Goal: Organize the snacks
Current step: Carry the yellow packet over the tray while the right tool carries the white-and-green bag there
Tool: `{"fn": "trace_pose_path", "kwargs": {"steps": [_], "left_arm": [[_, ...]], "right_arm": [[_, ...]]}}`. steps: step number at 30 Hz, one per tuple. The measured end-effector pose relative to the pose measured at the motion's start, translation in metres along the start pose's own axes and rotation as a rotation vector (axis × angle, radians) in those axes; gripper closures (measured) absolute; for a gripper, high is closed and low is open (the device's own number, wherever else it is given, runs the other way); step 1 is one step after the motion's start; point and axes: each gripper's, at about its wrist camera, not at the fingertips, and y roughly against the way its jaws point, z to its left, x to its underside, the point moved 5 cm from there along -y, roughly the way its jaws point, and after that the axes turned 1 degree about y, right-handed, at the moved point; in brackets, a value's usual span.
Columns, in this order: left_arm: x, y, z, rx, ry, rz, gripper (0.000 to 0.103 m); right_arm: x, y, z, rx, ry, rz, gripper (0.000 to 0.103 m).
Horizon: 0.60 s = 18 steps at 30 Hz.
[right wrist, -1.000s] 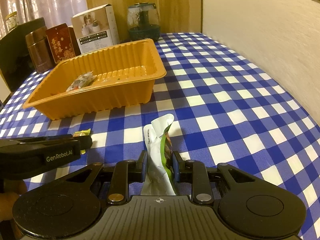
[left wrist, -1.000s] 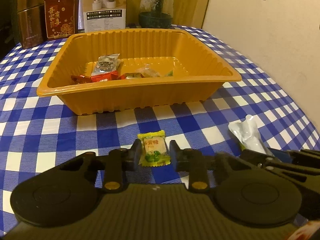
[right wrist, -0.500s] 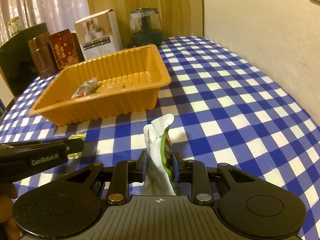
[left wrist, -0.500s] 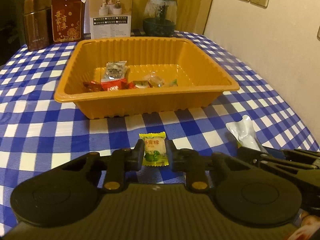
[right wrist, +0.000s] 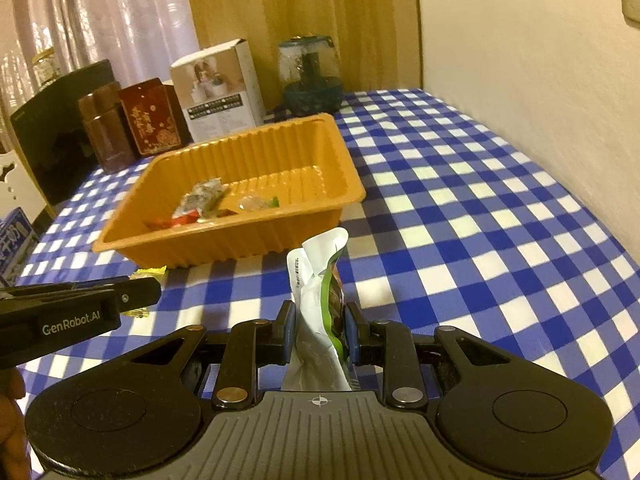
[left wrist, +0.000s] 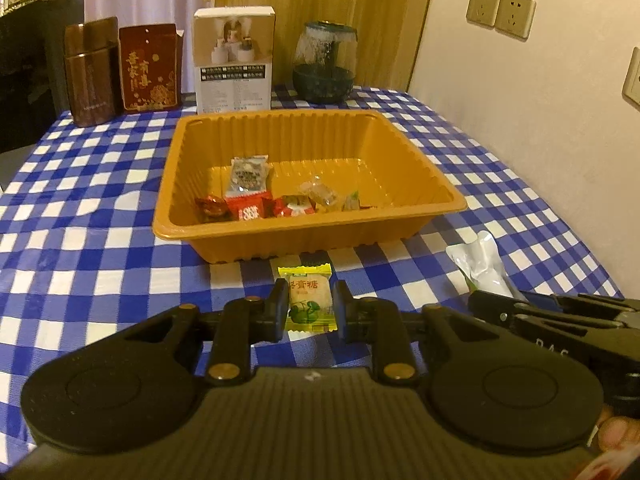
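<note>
Your left gripper [left wrist: 308, 307] has its fingers clenched on a yellow-green candy [left wrist: 307, 297], held above the checked table [left wrist: 80, 248] just short of the orange tray [left wrist: 404, 220]. Your right gripper [right wrist: 320, 330] grips a white-and-green packet [right wrist: 318, 300] that stands upright between its fingers, near the tray's front right corner. Several wrapped snacks [left wrist: 248, 176] lie inside the tray.

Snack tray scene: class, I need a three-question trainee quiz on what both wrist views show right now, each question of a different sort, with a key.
1. True or false: the orange tray is empty.
2. What does the left gripper hold?
A. yellow candy
B. red box
C. glass jar
3. Fill in: the right gripper is shut on a white and green ____.

Key: 1 false; 2 A; 3 packet.
</note>
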Motion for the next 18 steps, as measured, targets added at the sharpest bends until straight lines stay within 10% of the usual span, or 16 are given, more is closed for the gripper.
{"fn": "trace_pose_path", "kwargs": {"steps": [18], "left_arm": [[-0.027,0.034,0.008,-0.007,0.011,-0.032,0.082]], "right_arm": [[-0.038,0.024,0.023,-0.074,0.071,-0.073,0.077]]}}
